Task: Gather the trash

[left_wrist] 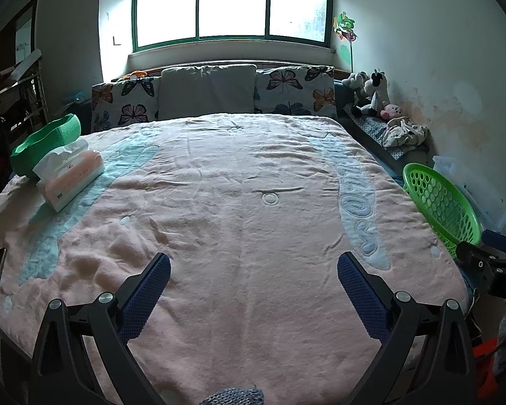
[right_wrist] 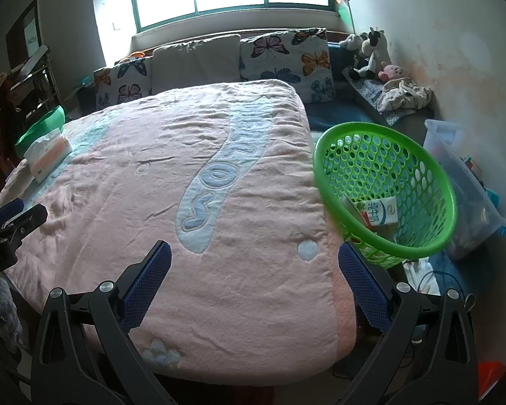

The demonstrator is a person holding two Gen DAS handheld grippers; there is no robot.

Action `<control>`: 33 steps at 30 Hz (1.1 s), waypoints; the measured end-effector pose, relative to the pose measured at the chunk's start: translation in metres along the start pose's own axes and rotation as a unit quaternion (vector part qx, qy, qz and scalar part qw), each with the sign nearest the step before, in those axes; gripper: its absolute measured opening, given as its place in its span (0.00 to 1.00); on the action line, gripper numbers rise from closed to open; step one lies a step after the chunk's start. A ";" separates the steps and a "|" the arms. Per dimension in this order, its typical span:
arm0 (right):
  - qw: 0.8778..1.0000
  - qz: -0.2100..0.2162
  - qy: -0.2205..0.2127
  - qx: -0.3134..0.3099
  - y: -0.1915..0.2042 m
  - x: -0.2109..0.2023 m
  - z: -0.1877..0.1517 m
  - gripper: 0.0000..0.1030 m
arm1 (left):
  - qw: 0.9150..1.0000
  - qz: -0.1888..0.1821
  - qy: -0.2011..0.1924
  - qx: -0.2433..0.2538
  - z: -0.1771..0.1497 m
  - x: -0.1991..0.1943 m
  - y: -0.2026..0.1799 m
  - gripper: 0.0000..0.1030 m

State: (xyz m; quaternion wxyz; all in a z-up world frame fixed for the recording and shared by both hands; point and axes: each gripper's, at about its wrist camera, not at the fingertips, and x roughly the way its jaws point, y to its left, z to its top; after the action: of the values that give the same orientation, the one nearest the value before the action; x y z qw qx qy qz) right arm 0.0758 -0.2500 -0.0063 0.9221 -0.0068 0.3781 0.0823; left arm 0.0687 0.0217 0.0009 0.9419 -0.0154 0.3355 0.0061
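Observation:
A green plastic basket (right_wrist: 384, 182) sits at the bed's right edge, tilted, with a white milk carton (right_wrist: 381, 212) lying inside; the same basket (left_wrist: 442, 202) shows at the right of the left wrist view. My right gripper (right_wrist: 253, 276) is open over the near right part of the pink blanket (right_wrist: 202, 202), its right finger just in front of the basket. My left gripper (left_wrist: 253, 287) is open over the blanket (left_wrist: 236, 219), nothing between its fingers. In the right wrist view the left gripper's body (right_wrist: 6, 226) shows at the far left edge.
A pink tissue box (left_wrist: 71, 175) and a green fabric bin (left_wrist: 44, 145) sit at the bed's left edge. Butterfly pillows (left_wrist: 293, 91) line the head under the window. Stuffed toys (right_wrist: 371, 54) and crumpled cloth (right_wrist: 404, 96) lie along the right wall, with a clear storage box (right_wrist: 469, 182) beside the basket.

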 end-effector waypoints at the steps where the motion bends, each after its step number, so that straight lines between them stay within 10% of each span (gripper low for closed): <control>1: 1.000 0.000 0.001 0.000 0.000 0.000 0.000 0.96 | 1.000 0.001 0.000 0.000 0.000 0.000 0.000 0.93; 33: 1.000 0.002 0.009 -0.001 0.002 0.006 -0.004 0.96 | 1.000 0.006 0.010 -0.002 -0.004 0.005 0.002 0.93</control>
State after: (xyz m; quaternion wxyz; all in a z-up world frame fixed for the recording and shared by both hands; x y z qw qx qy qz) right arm 0.0770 -0.2470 -0.0138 0.9185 -0.0074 0.3861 0.0847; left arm 0.0697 0.0239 -0.0051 0.9386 -0.0154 0.3445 0.0118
